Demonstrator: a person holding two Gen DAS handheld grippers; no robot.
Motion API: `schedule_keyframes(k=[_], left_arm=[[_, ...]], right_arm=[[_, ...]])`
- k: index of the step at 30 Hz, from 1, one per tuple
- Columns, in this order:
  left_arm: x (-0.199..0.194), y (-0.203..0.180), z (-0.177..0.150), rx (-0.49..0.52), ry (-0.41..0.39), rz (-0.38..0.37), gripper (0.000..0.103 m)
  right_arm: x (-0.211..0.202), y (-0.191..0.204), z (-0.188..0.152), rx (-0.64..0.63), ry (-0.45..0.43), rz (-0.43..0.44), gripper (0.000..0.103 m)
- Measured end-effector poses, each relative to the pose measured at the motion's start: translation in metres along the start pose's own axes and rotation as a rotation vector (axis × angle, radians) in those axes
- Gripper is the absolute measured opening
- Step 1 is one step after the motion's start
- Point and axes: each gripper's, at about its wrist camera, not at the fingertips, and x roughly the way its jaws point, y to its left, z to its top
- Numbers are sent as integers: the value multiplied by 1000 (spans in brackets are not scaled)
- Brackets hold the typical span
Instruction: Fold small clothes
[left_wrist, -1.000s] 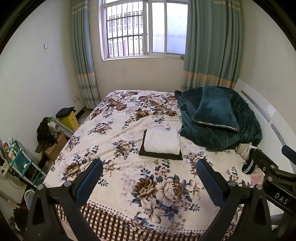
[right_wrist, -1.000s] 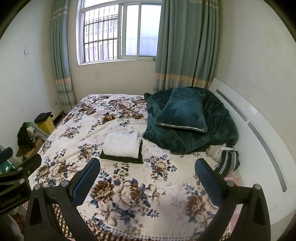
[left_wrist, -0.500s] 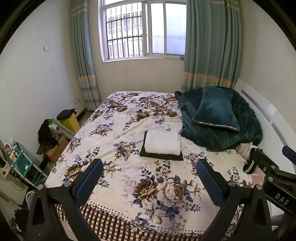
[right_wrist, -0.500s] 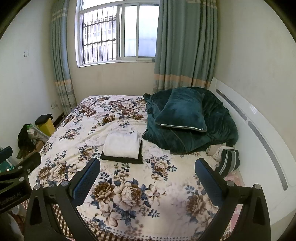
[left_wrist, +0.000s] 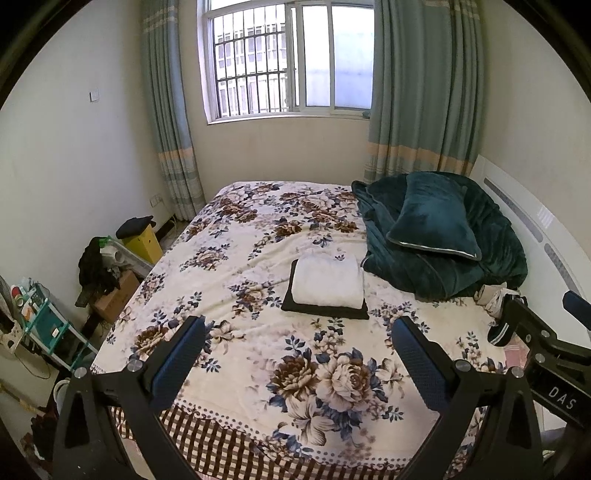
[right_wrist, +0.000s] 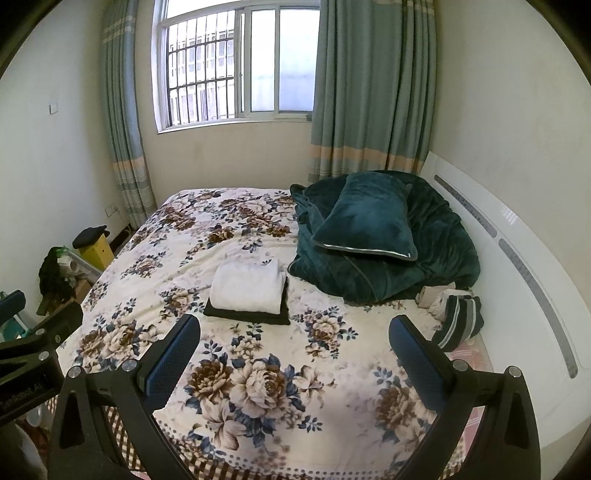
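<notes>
Both tools hang above the near edge of the floral cream bedspread (left_wrist: 258, 258), well short of any cloth. The left gripper (left_wrist: 295, 347) has its blue-padded fingers spread wide with nothing between them, and the right gripper (right_wrist: 293, 345) is spread the same way and equally empty.

Taking the folded white terry garment (left_wrist: 327, 280) as the landmark: it lies squarely on top of a folded flat black garment (left_wrist: 325, 312) whose edges show along its left side and nearer edge, the pair sitting mid-bed. Just right of the landmark is a heaped dark teal plush blanket (right_wrist: 436, 258) with a matching teal pillow (right_wrist: 365, 225) on top. Farther right and nearer the cameras, by the white headboard (right_wrist: 517, 266), lies a small loose bundle of pale and dark striped clothes (right_wrist: 456, 317); how many pieces it holds is probably two or more, but the view is too small to tell.

Two items look finished and stacked, so the step in hand seems to be fetching the next piece. That calls for reaching rightward to the bundle, pinching one garment and spreading it flat on the open bedspread nearer than the landmark.
</notes>
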Motion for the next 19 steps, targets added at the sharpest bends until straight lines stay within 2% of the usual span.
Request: schedule_keyframes(k=[19], left_arm=[[0, -3, -3, 3, -4, 10, 103]], right_arm=[[-2, 7, -3, 0, -2, 1, 103]])
